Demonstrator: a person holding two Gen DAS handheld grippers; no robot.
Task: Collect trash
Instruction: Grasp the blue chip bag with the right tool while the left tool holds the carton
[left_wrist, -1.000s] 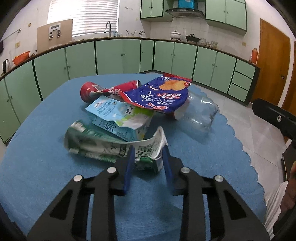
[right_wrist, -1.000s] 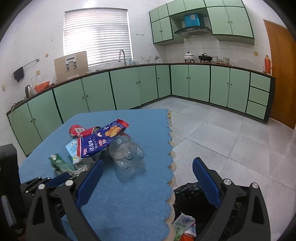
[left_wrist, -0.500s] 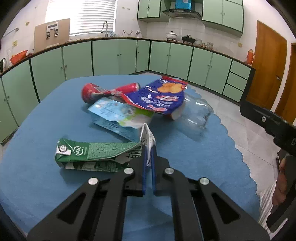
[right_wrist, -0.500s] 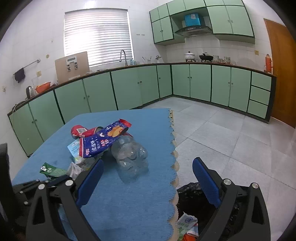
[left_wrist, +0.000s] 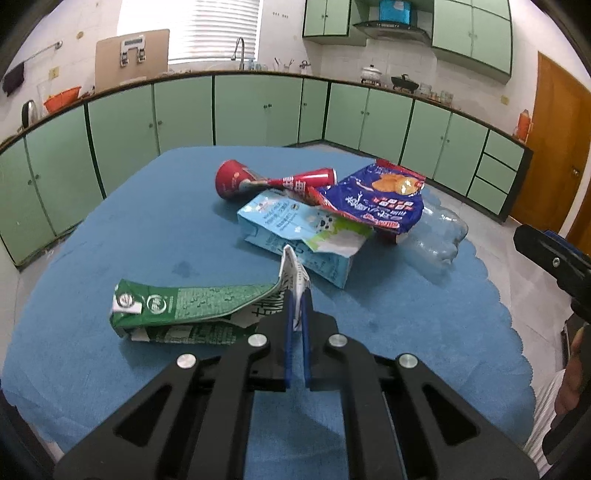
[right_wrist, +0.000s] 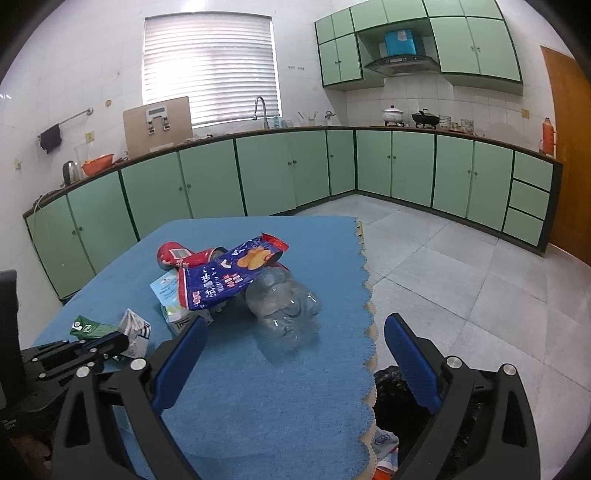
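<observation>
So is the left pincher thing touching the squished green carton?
Touching. In the left wrist view the left gripper is shut on the green carton, its blue fingers pinching the carton's white torn end.

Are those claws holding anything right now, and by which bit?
The left claw pinches the green carton by its torn white end flap. The right claw is open and holds nothing.

Daylight kitchen, fisheye warp

My 2 views bend at dark corners; the window blind glares white, shadows fall soft, focus stays sharp.
</observation>
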